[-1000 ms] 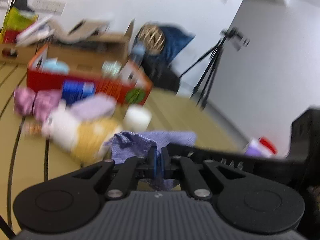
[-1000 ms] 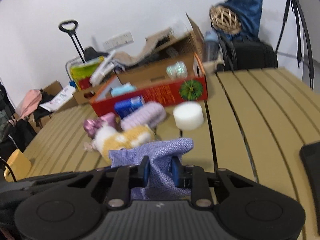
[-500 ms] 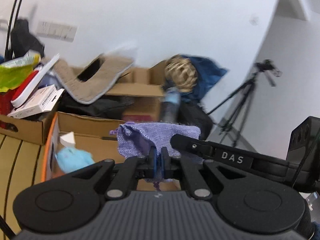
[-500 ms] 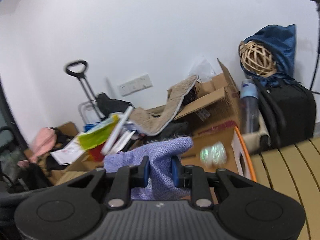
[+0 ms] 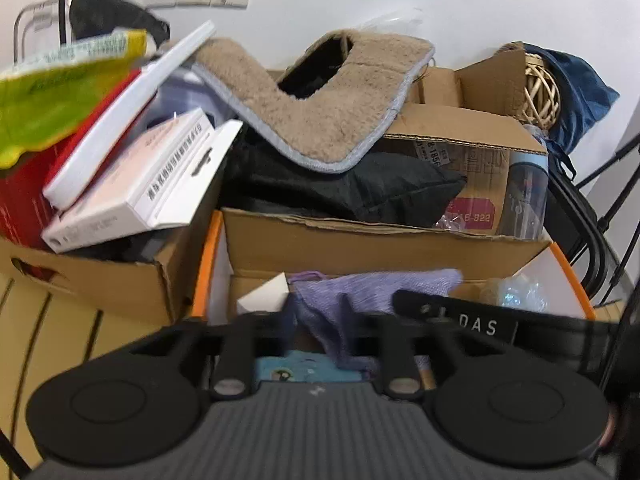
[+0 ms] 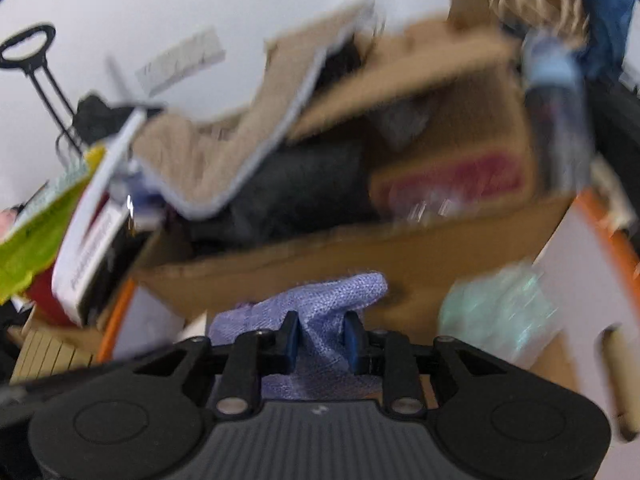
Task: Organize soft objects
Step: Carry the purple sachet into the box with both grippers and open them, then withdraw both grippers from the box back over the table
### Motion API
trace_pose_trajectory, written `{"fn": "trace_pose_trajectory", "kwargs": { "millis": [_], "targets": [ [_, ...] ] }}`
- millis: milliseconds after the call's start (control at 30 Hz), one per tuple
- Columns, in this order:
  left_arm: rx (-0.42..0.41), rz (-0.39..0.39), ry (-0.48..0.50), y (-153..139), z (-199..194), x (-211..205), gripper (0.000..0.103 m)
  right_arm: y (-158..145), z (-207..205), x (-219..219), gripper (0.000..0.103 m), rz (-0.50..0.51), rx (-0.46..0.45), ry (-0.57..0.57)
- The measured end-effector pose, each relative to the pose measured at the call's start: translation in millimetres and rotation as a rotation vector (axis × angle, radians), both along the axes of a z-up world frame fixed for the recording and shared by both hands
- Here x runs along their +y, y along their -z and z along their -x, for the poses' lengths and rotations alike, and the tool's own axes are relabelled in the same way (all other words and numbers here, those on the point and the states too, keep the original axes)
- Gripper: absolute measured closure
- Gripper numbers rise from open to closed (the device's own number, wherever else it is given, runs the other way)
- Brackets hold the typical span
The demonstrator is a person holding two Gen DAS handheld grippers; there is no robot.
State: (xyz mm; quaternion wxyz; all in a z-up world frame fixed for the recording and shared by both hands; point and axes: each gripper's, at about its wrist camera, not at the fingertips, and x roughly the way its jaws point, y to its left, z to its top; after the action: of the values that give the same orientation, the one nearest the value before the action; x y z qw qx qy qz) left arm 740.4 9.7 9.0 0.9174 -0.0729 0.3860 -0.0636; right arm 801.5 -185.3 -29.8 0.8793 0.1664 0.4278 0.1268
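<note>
A purple knitted cloth (image 5: 360, 292) hangs over the inside of a white box with an orange rim (image 5: 568, 264). My left gripper (image 5: 330, 332) is open and its jaws are still opening; the cloth droops between them without being pressed. In the right wrist view the same cloth (image 6: 332, 300) fills the gap of my right gripper (image 6: 321, 338). Its blue pads (image 6: 291, 338) still touch the cloth while the jaws start opening. The right gripper's black body (image 5: 472, 326) crosses the left wrist view. A light blue soft item (image 5: 304, 370) lies in the box below.
A shiny greenish bundle (image 6: 496, 320) sits in the box's right part. Behind stand cardboard boxes (image 5: 380, 244) piled with a beige fleecy mat (image 5: 320, 92), a black cushion (image 5: 360, 188) and white cartons (image 5: 132, 184). A water bottle (image 5: 526, 196) stands at the right. Slatted wooden tabletop (image 5: 48, 320) shows at the left.
Both grippers carried the purple cloth from above the soft things on the table to over the orange-rimmed box. The left jaws have parted and let go of the cloth.
</note>
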Motion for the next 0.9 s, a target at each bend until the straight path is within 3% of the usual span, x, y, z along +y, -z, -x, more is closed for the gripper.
{"fn": "trace_pose_trajectory", "kwargs": {
  "millis": [67, 133, 200, 433, 567, 667, 900],
  "targets": [
    [-0.019, -0.003, 0.005, -3, 5, 1, 0.061, 4, -1, -7, 0.067, -0.081, 0.015, -0.001],
    [-0.028, -0.011, 0.013, -6, 7, 0, 0.06, 5, 0, -9, 0.063, -0.094, 0.021, 0.003],
    [-0.03, -0.019, 0.02, -11, 10, -1, 0.059, -1, 4, -10, 0.054, -0.074, 0.023, 0.01],
    [-0.082, -0.061, 0.014, -55, 50, 11, 0.048, -61, 48, -24, 0.053, 0.078, -0.075, -0.014],
    [-0.161, -0.115, 0.011, -86, 98, 19, 0.041, -104, 96, -41, 0.05, 0.179, -0.15, -0.012],
    [-0.243, -0.144, 0.012, -109, 144, 21, 0.031, -133, 143, -58, 0.036, 0.24, -0.222, 0.006],
    [-0.421, -0.162, 0.017, -137, 285, 11, 0.013, -183, 276, -76, 0.027, 0.296, -0.402, 0.022]
  ]
}}
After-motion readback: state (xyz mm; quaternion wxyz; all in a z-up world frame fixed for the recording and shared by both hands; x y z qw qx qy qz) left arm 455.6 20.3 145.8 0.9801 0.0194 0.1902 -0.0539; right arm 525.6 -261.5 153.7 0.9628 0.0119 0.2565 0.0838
